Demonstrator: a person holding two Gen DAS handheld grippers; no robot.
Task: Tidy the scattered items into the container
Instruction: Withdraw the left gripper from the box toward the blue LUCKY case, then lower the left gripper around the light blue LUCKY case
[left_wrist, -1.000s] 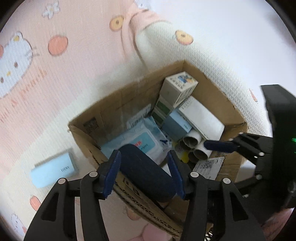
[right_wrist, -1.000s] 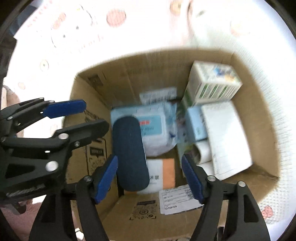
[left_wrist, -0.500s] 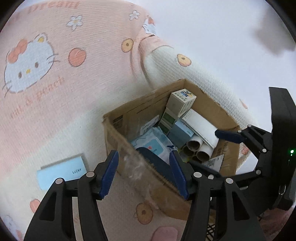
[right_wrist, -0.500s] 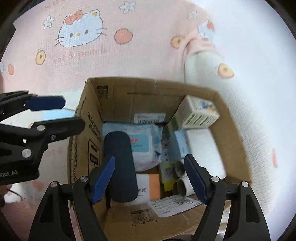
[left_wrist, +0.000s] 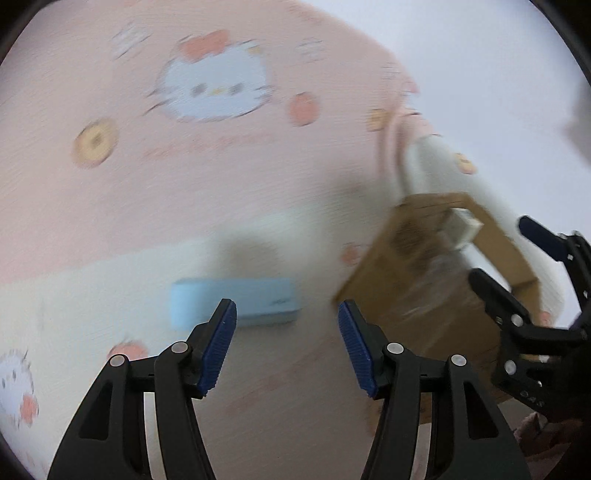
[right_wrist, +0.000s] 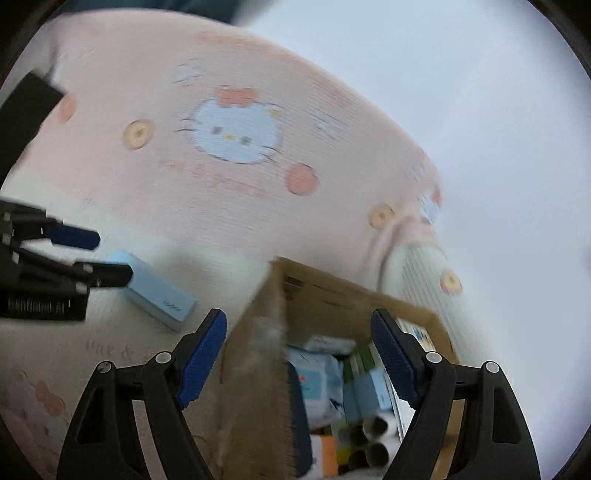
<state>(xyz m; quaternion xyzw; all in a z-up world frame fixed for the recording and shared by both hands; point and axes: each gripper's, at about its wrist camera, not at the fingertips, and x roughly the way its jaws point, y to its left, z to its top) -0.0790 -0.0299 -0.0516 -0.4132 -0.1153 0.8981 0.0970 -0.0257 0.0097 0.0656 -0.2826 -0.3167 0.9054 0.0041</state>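
While both views smear with motion blur, the main shapes read clearly enough.

Left hand-held gripper (left_wrist: 287, 345): its blue pads stand well apart with nothing between them; it points down at the blanket, just short of the blue box.

Right hand-held gripper (right_wrist: 299, 358): jaws are opening, pads wide apart and pressing on nothing; the near corner of the carton shows in the gap beyond them.

Blue box (left_wrist: 236, 301): a flat light-blue carton lying alone on the blanket, left of the cardboard box and apart from it; small print on its side is too blurred to read.

Cardboard box (right_wrist: 332, 291): open-topped brown carton resting on the blanket, beside a cream fold of it.

Box contents: a soft wipes pack (right_wrist: 317, 384), cardboard tubes (right_wrist: 373, 439) lying with their open ends toward the camera, a dark blue oblong case (right_wrist: 297, 417) against the near wall, and a few small cartons, probably toiletries.

Blanket (left_wrist: 147, 177): pink and cream, printed with cat faces, doughnuts and peaches; it covers everything under the items.

Background: plain white wall (right_wrist: 480, 110) behind the blanket.
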